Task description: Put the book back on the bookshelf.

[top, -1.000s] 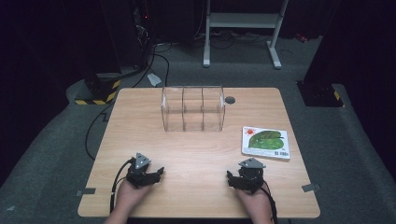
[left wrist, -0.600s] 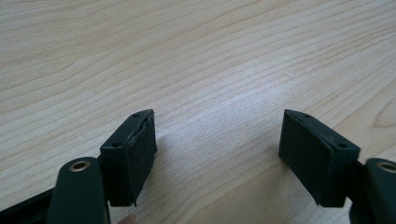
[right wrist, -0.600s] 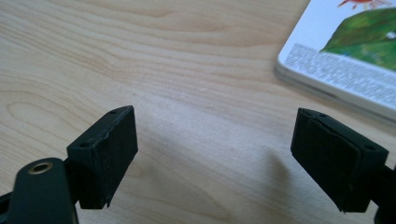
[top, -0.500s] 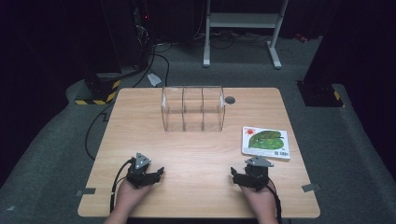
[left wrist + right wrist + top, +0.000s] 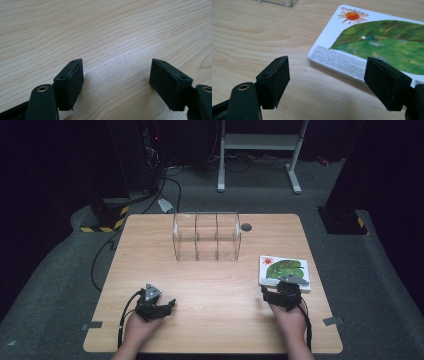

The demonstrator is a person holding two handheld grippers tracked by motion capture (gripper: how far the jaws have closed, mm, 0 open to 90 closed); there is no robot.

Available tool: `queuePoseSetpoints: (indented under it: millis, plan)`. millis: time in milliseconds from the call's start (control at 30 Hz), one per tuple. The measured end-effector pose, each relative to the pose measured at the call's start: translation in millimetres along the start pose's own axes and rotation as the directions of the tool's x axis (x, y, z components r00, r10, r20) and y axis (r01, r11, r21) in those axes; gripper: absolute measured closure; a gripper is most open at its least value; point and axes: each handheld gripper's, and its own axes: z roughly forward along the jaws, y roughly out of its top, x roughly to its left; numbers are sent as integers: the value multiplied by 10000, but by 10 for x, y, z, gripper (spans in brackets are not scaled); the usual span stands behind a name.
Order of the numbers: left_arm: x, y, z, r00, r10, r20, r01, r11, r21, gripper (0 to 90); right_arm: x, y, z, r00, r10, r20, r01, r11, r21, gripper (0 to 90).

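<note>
Right claw (image 5: 283,287) nearer book (image 5: 285,268), jaws narrowing, empty

Lab: dark equipment racks (image 5: 135,150), floor cables (image 5: 165,175)

A thin, square picture book (image 5: 284,271) lies flat, cover up, near the right edge of the table (image 5: 210,290). Its white cover (image 5: 372,47) bears an orange sun in one corner, a large green leaf shape and small print.
</note>
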Motion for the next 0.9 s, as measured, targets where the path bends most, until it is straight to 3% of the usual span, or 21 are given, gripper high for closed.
queuePoseSetpoints:
  millis: [133,167,367,500,800,900]
  plan:
    - [-1,-1,1,10000,-1,-8,1,10000,-17,273,-220,74,-6,9987,282,424,-278,9995,-114,202]
    - [-1,-1,1,10000,-1,-8,1,10000,-17,273,-220,74,-6,9987,282,424,-278,9995,-114,202]
    - [0,0,0,10000,-3,-3,3,10000,-5,273,-536,185,-72,9898,750,1210,-706,9967,-406,195]
    - [0,0,0,10000,-2,-1,2,10000,-2,273,-682,185,-29,9850,900,1473,-877,9959,-216,192]
    - [0,0,-1,10000,0,-3,0,10000,13,273,-825,38,93,9739,1373,1810,-1455,9888,330,192]
    - [0,0,-1,10000,-2,-4,2,10000,11,273,-857,7,102,9739,1419,1769,-1512,9877,399,194]
